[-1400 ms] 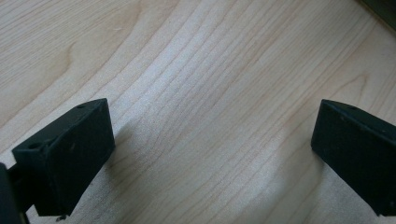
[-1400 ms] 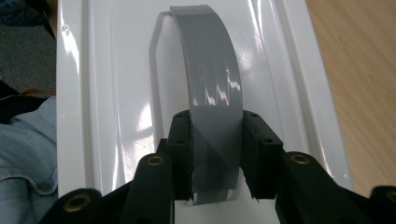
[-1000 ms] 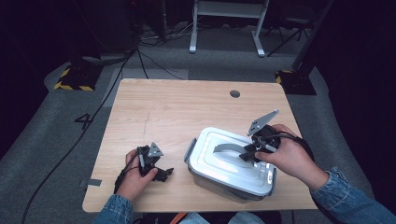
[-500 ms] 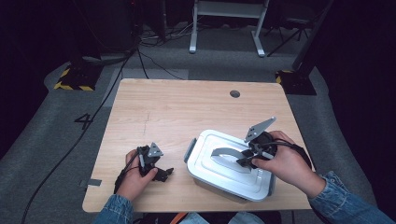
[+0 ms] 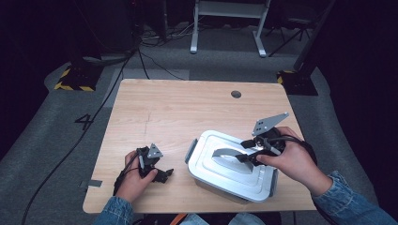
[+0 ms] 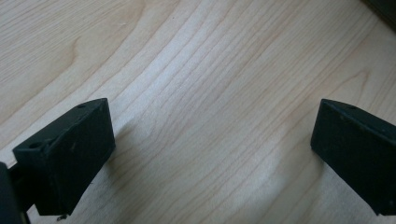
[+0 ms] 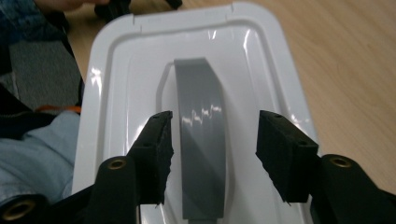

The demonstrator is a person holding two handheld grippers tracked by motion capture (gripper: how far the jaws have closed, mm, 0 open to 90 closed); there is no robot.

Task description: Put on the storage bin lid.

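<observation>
While the far half of the table (image 5: 187, 108) lies bare, the white lidded box (image 5: 211, 161) sits near its front edge. The right gripper (image 7: 212, 140) has just been opening, its jaws straddling the grey handle (image 7: 201, 135) without touching. The left gripper (image 5: 157, 171), jaws spread, rests beside the box.

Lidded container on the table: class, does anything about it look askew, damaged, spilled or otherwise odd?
Nothing stands out. The white container sits at an angle to the table edge, but its lid looks seated and unbroken, the grey handle intact. No spill shows. The right hand-held gripper is open astride the handle.
</observation>
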